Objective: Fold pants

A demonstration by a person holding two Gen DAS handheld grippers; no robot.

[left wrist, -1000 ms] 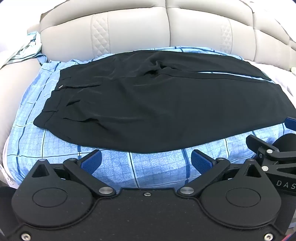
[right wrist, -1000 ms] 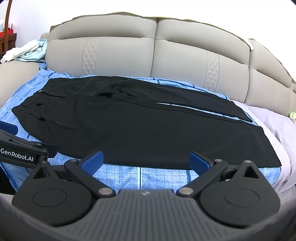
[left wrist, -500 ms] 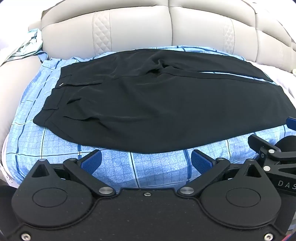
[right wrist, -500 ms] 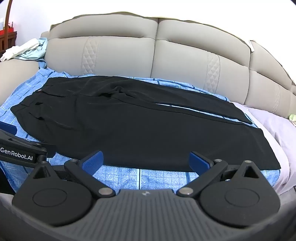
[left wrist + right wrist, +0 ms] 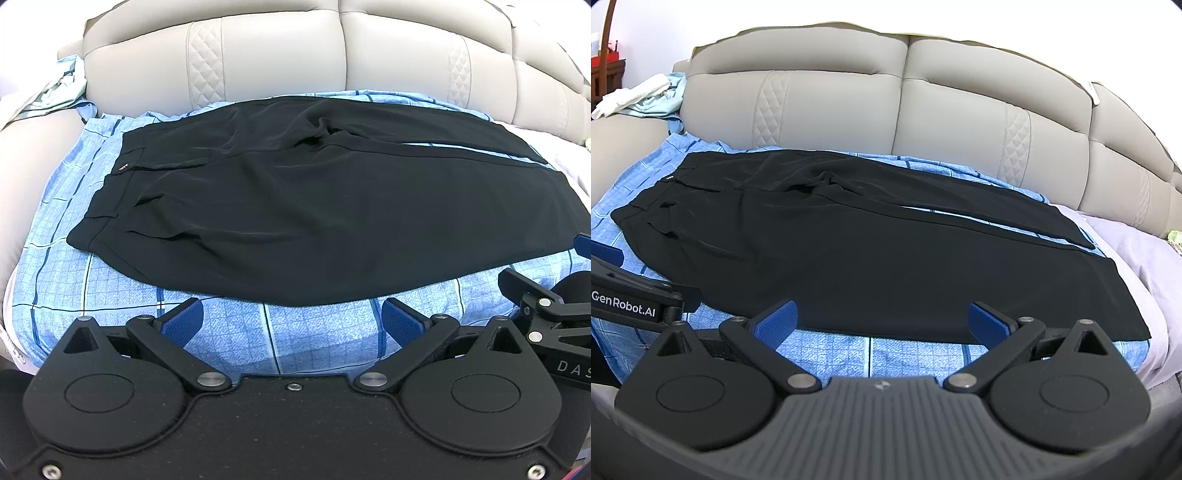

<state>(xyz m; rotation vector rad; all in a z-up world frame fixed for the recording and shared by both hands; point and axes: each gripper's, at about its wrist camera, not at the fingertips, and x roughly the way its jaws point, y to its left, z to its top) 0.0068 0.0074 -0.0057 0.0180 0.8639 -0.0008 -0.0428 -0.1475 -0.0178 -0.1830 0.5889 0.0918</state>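
Black pants point(image 5: 314, 206) lie flat on a blue checked sheet point(image 5: 229, 332) on a sofa seat, waistband at the left, legs running right. They also show in the right wrist view point(image 5: 871, 258). My left gripper point(image 5: 291, 321) is open and empty, just short of the pants' near edge. My right gripper point(image 5: 882, 321) is open and empty, its blue pads point(image 5: 988, 318) at the near edge of the lower leg. The right gripper's body shows at the right of the left wrist view point(image 5: 546, 314).
The beige sofa backrest point(image 5: 905, 103) rises behind the pants. Pale green and white clothes point(image 5: 646, 96) lie on the left armrest. A lilac cloth point(image 5: 1137, 251) covers the seat at the right. The left gripper's body sits at the left edge point(image 5: 628, 299).
Both grippers have moved slightly forward and up; the pants sit a little lower in each view. Nothing was taken hold of.
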